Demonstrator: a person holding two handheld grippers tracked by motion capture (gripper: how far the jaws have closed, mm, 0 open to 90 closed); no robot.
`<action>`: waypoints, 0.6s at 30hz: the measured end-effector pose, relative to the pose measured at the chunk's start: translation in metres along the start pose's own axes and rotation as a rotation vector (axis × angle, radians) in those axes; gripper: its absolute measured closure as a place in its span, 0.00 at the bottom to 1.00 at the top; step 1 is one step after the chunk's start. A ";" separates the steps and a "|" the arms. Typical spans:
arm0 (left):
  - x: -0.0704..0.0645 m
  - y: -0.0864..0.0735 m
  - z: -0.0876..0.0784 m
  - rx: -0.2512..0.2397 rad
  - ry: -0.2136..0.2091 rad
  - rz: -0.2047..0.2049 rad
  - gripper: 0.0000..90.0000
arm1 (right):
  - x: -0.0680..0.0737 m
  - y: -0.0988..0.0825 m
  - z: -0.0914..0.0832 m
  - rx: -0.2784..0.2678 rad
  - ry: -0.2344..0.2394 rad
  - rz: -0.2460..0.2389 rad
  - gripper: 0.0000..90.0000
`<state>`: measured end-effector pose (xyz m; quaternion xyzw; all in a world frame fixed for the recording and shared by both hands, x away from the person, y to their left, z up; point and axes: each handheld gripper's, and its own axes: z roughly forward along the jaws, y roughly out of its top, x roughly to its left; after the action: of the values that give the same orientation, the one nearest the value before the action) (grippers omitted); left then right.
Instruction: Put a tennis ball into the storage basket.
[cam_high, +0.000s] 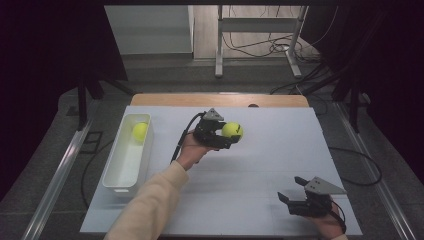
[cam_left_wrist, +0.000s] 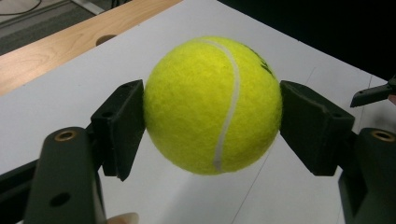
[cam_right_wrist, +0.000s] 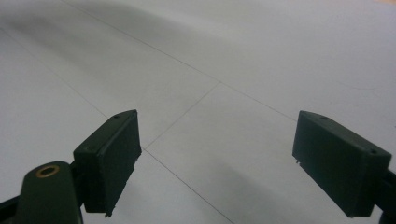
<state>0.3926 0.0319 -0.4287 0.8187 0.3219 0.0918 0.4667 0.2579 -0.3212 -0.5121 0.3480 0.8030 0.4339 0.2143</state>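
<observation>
My left gripper (cam_high: 227, 136) is shut on a yellow tennis ball (cam_high: 232, 130) and holds it just above the white table top (cam_high: 260, 165), near the middle. In the left gripper view the tennis ball (cam_left_wrist: 212, 105) sits between both black pads (cam_left_wrist: 123, 126), which press on its sides, and its shadow lies on the table below. A second tennis ball (cam_high: 140, 131) lies in the far end of the white bin (cam_high: 114, 180) at the left. My right gripper (cam_high: 292, 192) rests at the near right of the table, open, with its pads (cam_right_wrist: 112, 158) wide apart over bare table.
The wooden edge (cam_high: 220, 100) of the table runs along the far side, with a round hole (cam_left_wrist: 106, 39) in it. Beyond stand a metal desk frame (cam_high: 260, 40) and floor cables. Metal rails flank the table on both sides.
</observation>
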 end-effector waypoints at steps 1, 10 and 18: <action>0.000 0.000 -0.001 -0.001 0.002 -0.002 0.30 | 0.000 0.000 0.000 0.000 0.000 0.000 0.17; 0.004 -0.002 -0.009 -0.008 0.016 -0.008 0.30 | 0.000 0.000 0.000 0.002 -0.002 -0.003 0.17; 0.006 -0.004 -0.018 -0.017 0.028 -0.007 0.30 | 0.000 0.000 0.000 0.001 0.001 -0.003 0.17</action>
<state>0.3877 0.0501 -0.4226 0.8122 0.3307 0.1041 0.4692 0.2580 -0.3210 -0.5121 0.3469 0.8038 0.4332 0.2142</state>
